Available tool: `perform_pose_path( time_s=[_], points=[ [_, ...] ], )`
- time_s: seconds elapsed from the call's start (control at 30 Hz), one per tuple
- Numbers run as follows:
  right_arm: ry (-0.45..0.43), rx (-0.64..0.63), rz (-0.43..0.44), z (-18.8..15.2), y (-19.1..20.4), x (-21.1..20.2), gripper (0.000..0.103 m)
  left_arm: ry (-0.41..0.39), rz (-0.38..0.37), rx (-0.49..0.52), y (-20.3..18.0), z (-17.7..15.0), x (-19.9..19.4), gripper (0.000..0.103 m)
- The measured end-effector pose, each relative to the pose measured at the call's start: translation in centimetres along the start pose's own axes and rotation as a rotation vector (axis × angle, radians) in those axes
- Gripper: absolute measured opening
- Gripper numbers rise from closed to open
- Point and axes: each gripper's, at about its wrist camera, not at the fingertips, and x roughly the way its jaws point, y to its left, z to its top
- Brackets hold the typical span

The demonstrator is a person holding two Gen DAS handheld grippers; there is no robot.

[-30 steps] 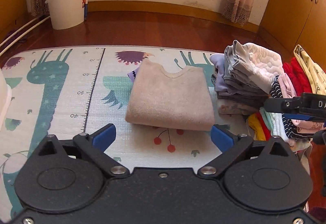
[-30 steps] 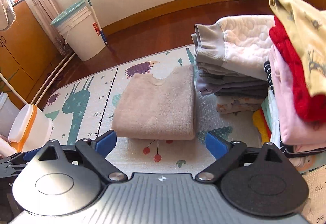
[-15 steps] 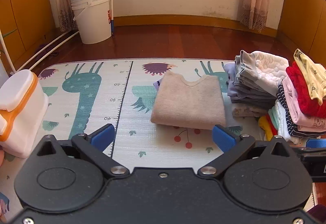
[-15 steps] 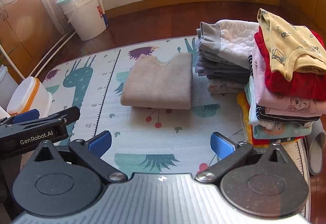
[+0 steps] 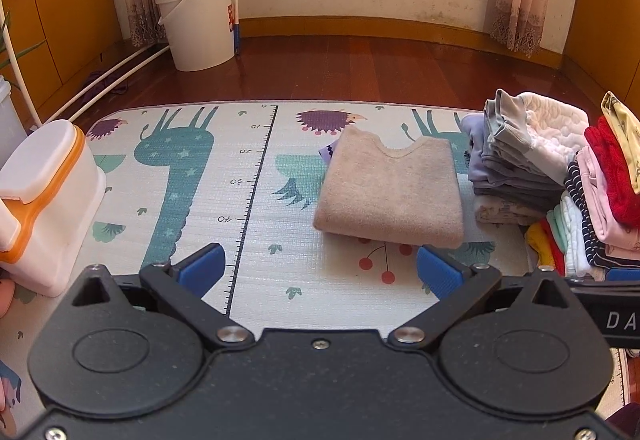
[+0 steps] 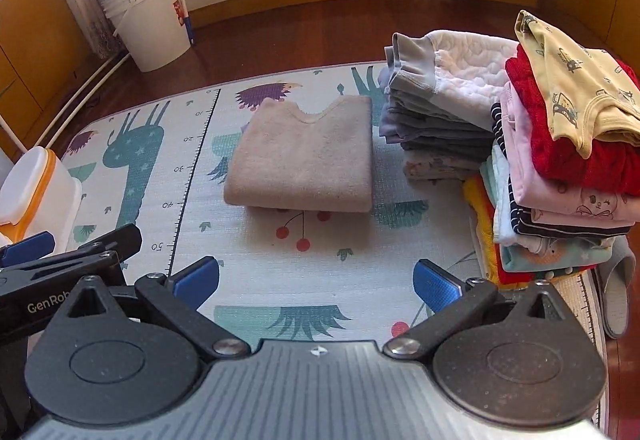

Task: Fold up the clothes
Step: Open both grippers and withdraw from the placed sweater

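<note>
Slipper [image 6: 614, 292] half under clothes stack [image 6: 560, 175], purple cloth [image 5: 329, 153] (mostly hidden) beneath beige sweater [image 5: 390, 187]

Beige folded sweater [image 5: 390, 185] on pale play mat [image 5: 248, 240] printed with teal giraffe, purple hedgehog, red cherries. At 3 o'clock: grey-and-white stack [image 6: 436, 111]; yellow printed top [image 6: 576, 79] over red, pink, navy-striped layers. At 10 o'clock: white bucket [image 5: 198, 19], teal basin. At 9 o'clock: white box [image 5: 44, 199], orange rim.
</note>
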Motion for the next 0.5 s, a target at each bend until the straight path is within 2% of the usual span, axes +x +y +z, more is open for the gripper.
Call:
perform_pose_path(
  time_s=[0.5],
  points=[
    [0.018, -0.029, -0.017, -0.10, -0.18, 0.43, 0.103, 0.001, 0.005, 0.040, -0.56, -0.82, 0.10, 0.103]
  ],
)
